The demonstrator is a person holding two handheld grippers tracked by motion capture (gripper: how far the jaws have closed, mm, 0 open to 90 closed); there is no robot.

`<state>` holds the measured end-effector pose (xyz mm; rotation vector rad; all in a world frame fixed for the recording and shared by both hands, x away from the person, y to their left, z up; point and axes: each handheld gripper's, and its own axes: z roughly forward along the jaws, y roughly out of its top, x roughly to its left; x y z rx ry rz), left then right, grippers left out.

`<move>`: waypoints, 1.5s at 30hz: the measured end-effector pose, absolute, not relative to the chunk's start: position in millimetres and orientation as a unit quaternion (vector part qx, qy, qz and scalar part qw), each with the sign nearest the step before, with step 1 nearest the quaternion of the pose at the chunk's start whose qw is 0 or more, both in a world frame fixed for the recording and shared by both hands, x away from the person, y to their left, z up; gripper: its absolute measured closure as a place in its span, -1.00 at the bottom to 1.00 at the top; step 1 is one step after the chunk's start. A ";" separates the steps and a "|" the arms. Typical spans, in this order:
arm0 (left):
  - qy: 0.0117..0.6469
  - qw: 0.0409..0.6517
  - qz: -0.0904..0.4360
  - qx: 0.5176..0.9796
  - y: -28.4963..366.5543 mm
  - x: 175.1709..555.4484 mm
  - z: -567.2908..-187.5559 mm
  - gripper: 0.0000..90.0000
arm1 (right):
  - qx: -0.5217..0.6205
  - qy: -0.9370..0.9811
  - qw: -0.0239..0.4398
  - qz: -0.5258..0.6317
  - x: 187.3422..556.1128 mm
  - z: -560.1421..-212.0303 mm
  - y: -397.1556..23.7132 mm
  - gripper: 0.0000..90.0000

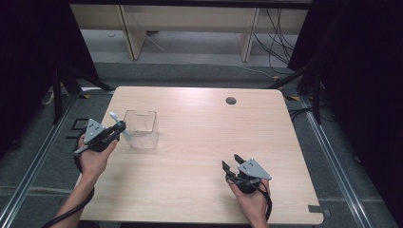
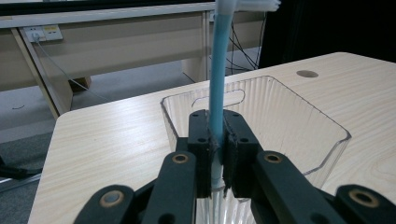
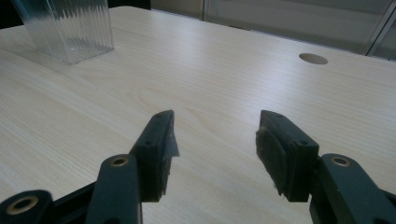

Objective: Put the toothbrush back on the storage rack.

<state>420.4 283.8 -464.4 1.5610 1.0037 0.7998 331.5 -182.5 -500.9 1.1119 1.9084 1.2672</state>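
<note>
A clear ribbed plastic bin (image 1: 140, 128) stands on the left part of the wooden table (image 1: 199, 142). My left gripper (image 1: 118, 128) is at the bin's left rim, shut on a light blue toothbrush (image 1: 115, 118) held upright. In the left gripper view the blue handle (image 2: 216, 88) rises between the jaws, its white bristled head (image 2: 247, 4) at the top, with the bin (image 2: 280, 116) just behind and below. My right gripper (image 1: 231, 161) rests low over the table's front right, open and empty (image 3: 215, 140).
A round cable hole (image 1: 231, 100) sits near the table's far edge, also seen from the right gripper (image 3: 313, 58). Table legs and cables stand on the floor beyond. The bin's ribbed wall (image 3: 70, 28) shows far off at top left of the right gripper view.
</note>
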 end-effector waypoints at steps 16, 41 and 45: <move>0.426 0.522 0.336 0.658 284.6 421.0 -466.0 0.77 | 0.406 0.721 0.299 0.475 333.3 -500.6 -183.8 0.04; 0.446 0.530 0.331 0.641 289.7 413.8 -463.4 0.08 | 0.417 0.713 0.297 0.479 332.9 -501.1 -183.1 0.03; 0.445 0.528 0.335 0.641 289.4 411.1 -462.6 -0.08 | 0.412 0.716 0.297 0.478 333.3 -500.9 -183.8 0.03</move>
